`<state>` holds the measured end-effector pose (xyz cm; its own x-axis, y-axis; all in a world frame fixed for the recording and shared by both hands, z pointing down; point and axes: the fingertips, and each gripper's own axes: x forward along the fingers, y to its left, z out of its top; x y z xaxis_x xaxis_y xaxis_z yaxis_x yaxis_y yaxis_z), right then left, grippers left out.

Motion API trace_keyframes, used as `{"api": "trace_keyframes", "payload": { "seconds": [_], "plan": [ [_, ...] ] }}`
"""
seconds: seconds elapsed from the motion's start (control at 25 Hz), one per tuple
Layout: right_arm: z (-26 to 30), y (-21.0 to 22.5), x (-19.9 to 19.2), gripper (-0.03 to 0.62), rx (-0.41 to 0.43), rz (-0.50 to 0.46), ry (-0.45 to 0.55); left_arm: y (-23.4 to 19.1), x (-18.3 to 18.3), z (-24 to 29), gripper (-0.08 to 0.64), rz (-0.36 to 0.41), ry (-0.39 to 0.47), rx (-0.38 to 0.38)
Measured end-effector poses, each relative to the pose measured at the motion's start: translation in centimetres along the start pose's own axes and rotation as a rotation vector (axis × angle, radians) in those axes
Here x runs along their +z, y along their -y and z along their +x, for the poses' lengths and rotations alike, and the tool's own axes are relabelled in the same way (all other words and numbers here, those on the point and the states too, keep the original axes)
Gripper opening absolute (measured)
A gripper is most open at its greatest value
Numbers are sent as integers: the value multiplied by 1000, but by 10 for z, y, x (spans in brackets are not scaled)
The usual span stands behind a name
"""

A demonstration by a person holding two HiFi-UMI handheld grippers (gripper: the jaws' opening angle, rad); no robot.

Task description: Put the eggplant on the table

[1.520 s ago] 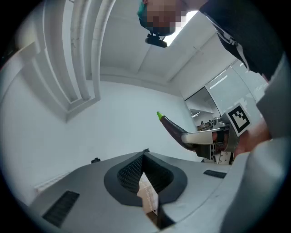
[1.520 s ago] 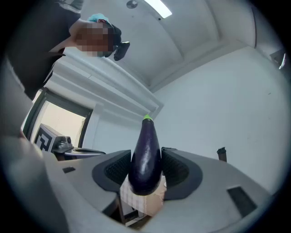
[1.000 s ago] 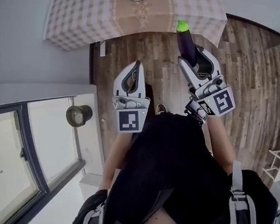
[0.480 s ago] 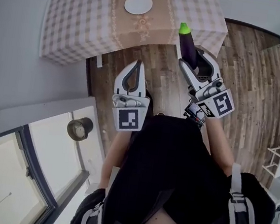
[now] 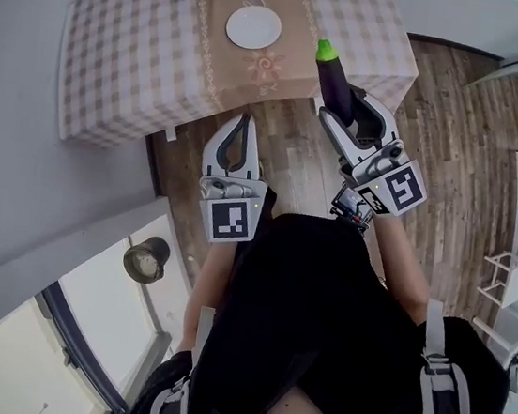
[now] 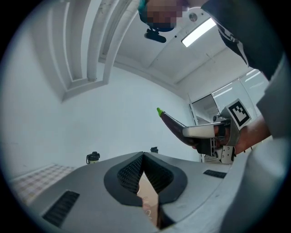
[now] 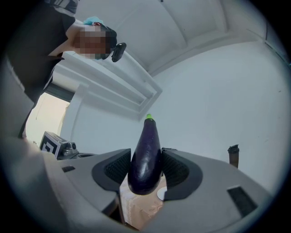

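right, your right gripper [image 5: 350,112] pinches the eggplant [image 5: 335,84], its long axis pointing stem-first at the table [image 5: 128,52]; that table lies straight ahead.

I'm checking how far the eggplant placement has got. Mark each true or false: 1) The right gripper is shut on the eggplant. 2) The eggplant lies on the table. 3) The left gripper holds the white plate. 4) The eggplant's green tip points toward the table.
1) True. The right gripper has its jaws pressed on the eggplant.
2) False. The eggplant is held in the air at the near edge of the table, not set down.
3) False. The left gripper has its jaws together and holds nothing; the white plate sits on the table's runner.
4) True. The green tip leads, away from the person.
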<state>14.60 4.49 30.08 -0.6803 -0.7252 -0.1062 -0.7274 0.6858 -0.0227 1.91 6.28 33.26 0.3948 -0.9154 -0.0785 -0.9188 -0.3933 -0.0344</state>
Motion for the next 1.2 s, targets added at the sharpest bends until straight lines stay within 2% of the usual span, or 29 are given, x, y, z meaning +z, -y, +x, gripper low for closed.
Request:
{"api": "trace_keyframes", "payload": {
  "seconds": [0.28, 0.48, 0.8, 1.2],
  "plan": [
    [57, 11, -7, 218, -20, -47, -47, -61, -7, 26, -8, -5, 23, 1],
    [92, 20, -9, 218, -46, -77, -44, -93, -13, 43, -8, 2, 25, -11],
    [125, 34, -11, 218, -59, -99, -44, -113, -10, 65, -8, -7, 52, -30],
    [170, 84, -13, 218, -70, -111, 2, -137, -34, 98, -8, 4, 6, -8]
  ]
}}
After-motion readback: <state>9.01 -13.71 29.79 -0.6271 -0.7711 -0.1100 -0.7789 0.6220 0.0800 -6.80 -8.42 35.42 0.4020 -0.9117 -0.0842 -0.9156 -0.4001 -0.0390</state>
